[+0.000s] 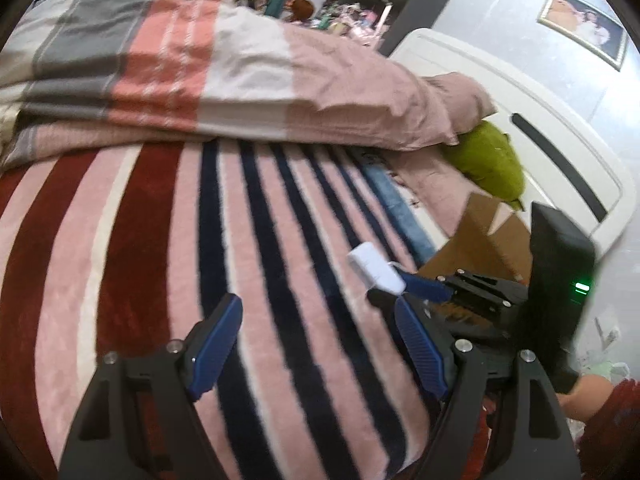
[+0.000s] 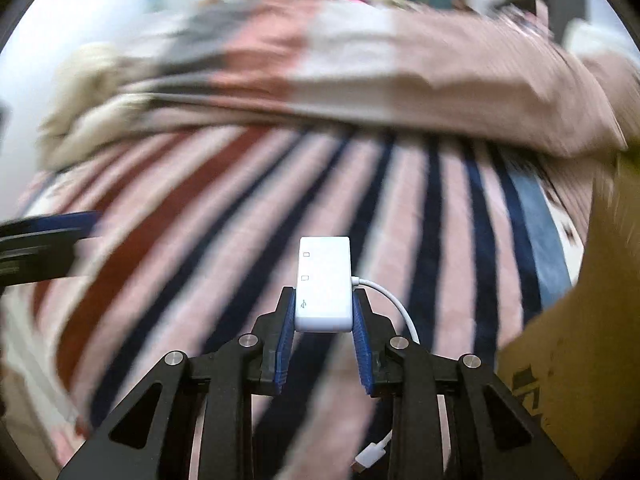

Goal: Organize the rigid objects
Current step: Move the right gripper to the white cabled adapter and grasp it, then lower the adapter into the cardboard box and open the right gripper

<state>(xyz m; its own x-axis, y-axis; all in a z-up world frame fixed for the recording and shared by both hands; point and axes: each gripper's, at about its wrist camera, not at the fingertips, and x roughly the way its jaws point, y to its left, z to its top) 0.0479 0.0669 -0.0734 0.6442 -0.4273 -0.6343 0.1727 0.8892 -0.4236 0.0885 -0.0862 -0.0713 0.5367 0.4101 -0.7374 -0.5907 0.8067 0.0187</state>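
My right gripper [image 2: 324,300] is shut on a white USB adapter hub [image 2: 323,284] with a short white cable [image 2: 394,304] that hangs down to a plug below. It holds the hub above the striped blanket [image 2: 224,216]. In the left wrist view the same hub [image 1: 374,268] shows in the right gripper [image 1: 394,288], close to the cardboard box [image 1: 480,236]. My left gripper [image 1: 316,312] is open and empty above the striped blanket [image 1: 160,240]; its tip shows at the left edge of the right wrist view [image 2: 52,228].
A folded pink, grey and red quilt [image 1: 224,72] lies across the far side of the bed. A green plush [image 1: 488,160] lies by the white headboard [image 1: 560,152]. The cardboard box [image 2: 580,340] stands at the right. Shelves stand behind.
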